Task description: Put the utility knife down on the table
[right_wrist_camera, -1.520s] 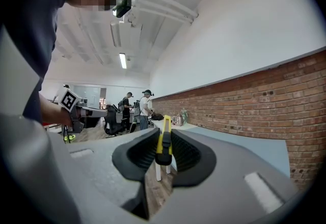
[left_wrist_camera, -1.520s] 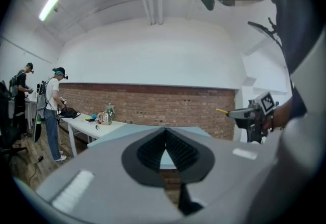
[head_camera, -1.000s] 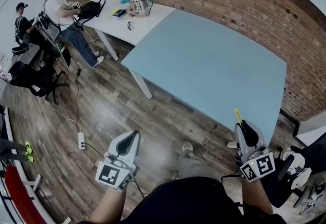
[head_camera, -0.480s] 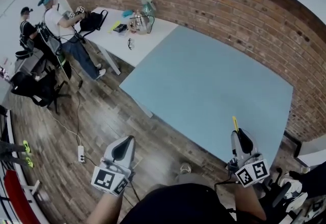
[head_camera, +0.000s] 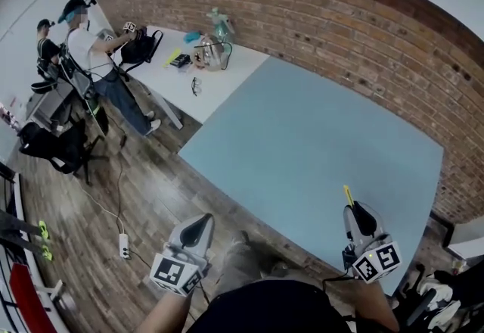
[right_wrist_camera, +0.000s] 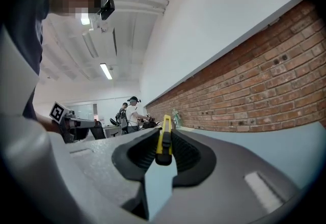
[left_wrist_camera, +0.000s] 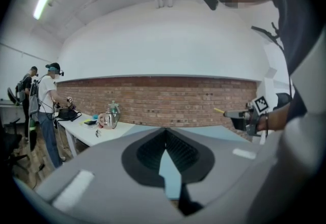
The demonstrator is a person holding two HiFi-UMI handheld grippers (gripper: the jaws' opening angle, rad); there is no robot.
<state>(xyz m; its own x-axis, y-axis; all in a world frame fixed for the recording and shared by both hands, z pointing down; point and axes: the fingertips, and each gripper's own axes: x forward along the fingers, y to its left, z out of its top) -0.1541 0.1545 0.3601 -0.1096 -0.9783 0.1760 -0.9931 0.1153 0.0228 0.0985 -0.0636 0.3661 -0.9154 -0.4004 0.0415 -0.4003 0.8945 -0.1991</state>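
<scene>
My right gripper (head_camera: 357,209) is shut on a yellow utility knife (head_camera: 349,194), whose end sticks out past the jaws over the near edge of the big light-blue table (head_camera: 302,127). In the right gripper view the knife (right_wrist_camera: 164,139) stands on edge between the dark pads, pointing along the brick wall. My left gripper (head_camera: 203,220) hangs over the wooden floor short of the table edge. Its jaws (left_wrist_camera: 165,134) meet at the tips with nothing in them. The left gripper view also catches the right gripper (left_wrist_camera: 243,115) with the knife (left_wrist_camera: 219,111).
A white table (head_camera: 215,78) adjoins the blue one at the far left, carrying a glass kettle (head_camera: 210,55), a spray bottle (head_camera: 218,23) and small items. Two people (head_camera: 82,32) stand beside it with chairs. A power strip (head_camera: 123,250) lies on the floor. A brick wall (head_camera: 363,29) backs the tables.
Both grippers have travelled forward toward the blue table, and the right one has rolled slightly. The knife stays in the right jaws, now over the table's near edge.
</scene>
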